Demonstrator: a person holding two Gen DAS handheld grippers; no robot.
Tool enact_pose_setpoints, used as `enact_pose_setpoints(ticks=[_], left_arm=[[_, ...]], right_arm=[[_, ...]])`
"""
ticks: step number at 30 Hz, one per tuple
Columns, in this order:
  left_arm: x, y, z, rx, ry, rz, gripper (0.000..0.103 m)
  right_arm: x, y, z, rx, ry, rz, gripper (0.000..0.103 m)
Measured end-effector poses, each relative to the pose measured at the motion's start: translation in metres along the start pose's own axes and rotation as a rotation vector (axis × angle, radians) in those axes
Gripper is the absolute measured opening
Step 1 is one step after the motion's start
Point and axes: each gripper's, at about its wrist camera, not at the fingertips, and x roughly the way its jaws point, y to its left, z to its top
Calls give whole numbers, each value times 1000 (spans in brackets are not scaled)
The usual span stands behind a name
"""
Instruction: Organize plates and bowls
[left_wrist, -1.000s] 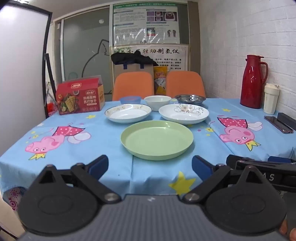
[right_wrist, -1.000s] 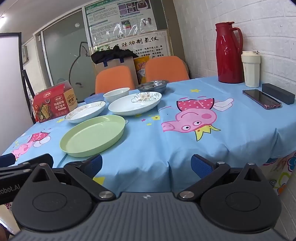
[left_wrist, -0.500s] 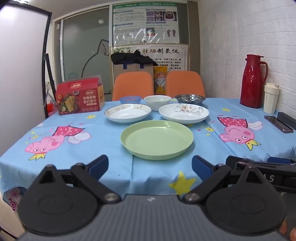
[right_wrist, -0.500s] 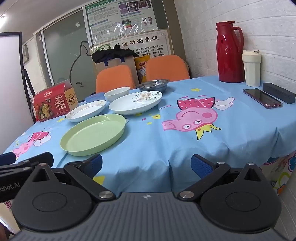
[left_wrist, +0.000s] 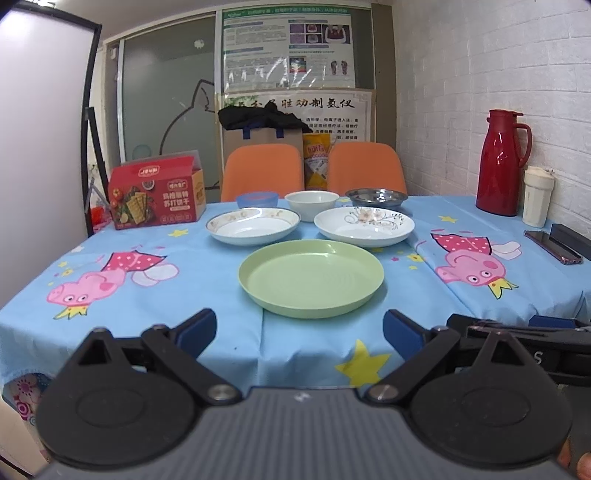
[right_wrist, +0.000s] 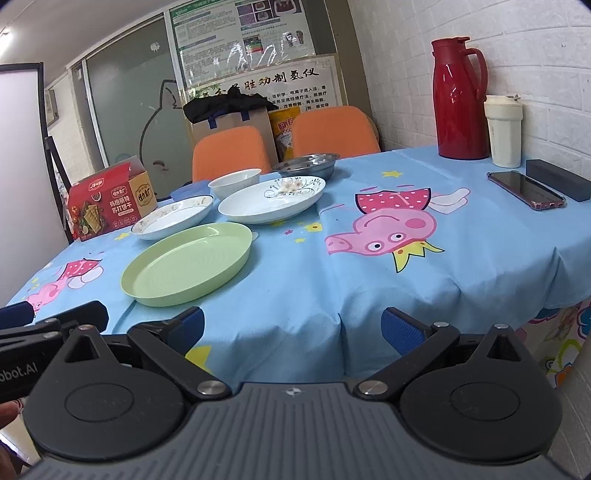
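Observation:
A green plate lies nearest the table's front edge. Behind it sit a white plate with a brown rim pattern on the left and a white plate with a flower pattern on the right. Further back stand a blue bowl, a white bowl and a steel bowl. My left gripper is open, short of the front edge, with nothing between its fingers. My right gripper is open too, to the right of the green plate.
A red cracker box stands at the back left. Along the right wall are a red thermos, a cream cup, a phone and a dark case. Two orange chairs stand behind the blue cartoon tablecloth.

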Motion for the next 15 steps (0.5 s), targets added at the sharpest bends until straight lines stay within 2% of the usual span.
enact_pose_setpoints(ticks=[15], left_arm=[[-1,2,-1,-4,2,-8,96]], right_arm=[[1,2,-3,-1,8,4,103]])
